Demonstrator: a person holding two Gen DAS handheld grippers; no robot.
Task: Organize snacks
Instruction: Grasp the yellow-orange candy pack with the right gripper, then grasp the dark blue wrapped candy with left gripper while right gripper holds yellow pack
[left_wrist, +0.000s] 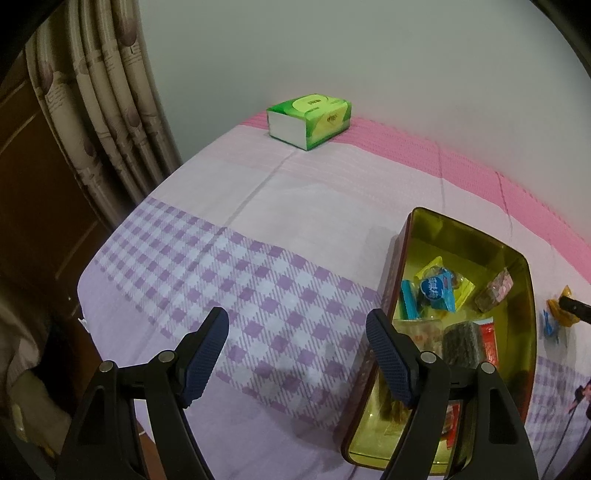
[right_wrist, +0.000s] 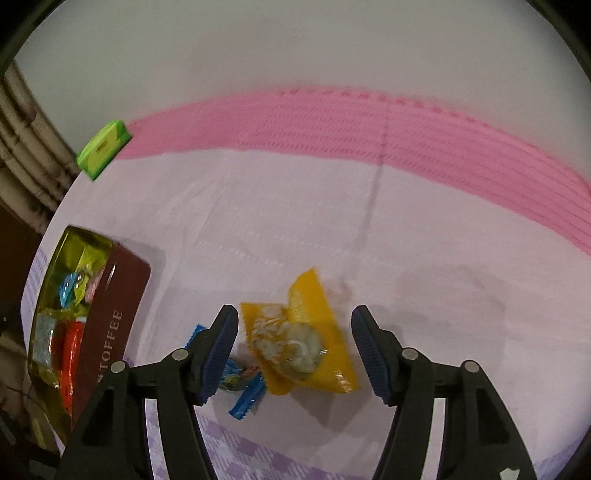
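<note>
Two loose snacks left on the table, both beside the right gripper (right_wrist: 293, 349): yellow packet (right_wrist: 301, 341) dead ahead at 12 o'clock between wide, empty jaws, long axis running 11 to 5, crinkled with a pale round sweet showing through; blue candy (right_wrist: 242, 384) at 9, half hidden behind the left finger. Toffee tin (right_wrist: 110, 332) farther off at 9 (already part filled). Left gripper (left_wrist: 297, 354) likewise spread wide, holding nothing, beside the tin.
</note>
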